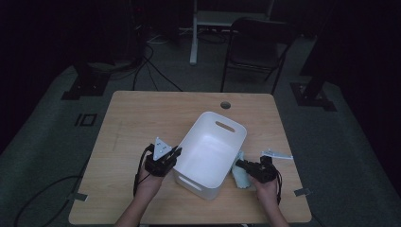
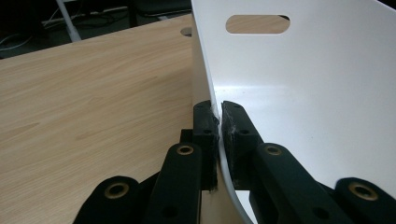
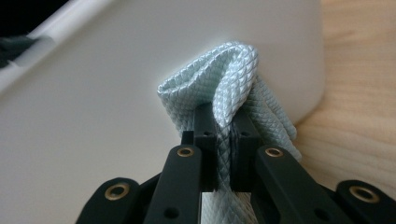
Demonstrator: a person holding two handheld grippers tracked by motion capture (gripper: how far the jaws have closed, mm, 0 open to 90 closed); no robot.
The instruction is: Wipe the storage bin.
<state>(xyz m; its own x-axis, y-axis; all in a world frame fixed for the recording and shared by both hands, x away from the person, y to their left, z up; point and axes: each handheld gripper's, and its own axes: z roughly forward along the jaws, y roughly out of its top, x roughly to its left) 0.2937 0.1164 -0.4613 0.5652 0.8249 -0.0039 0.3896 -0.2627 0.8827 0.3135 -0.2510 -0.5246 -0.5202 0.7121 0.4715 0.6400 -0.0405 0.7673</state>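
Cloth [image 3: 233,79], pale blue, quilted, was pinched in closed jaws of right gripper [image 1: 243,165], outside white bin [image 1: 208,146], against its right wall, just above surface [image 1: 142,118]. Left gripper [image 1: 176,152] clamped bin's left rim. Bin interior looked bare; cloth not yet inside.

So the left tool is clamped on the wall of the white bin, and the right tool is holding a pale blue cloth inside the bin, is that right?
Not quite. The left tool is clamped on the white bin wall, and the right tool does hold the pale blue cloth, but the cloth is outside the bin, against its outer wall above the table. The right gripper view and the high view show it.
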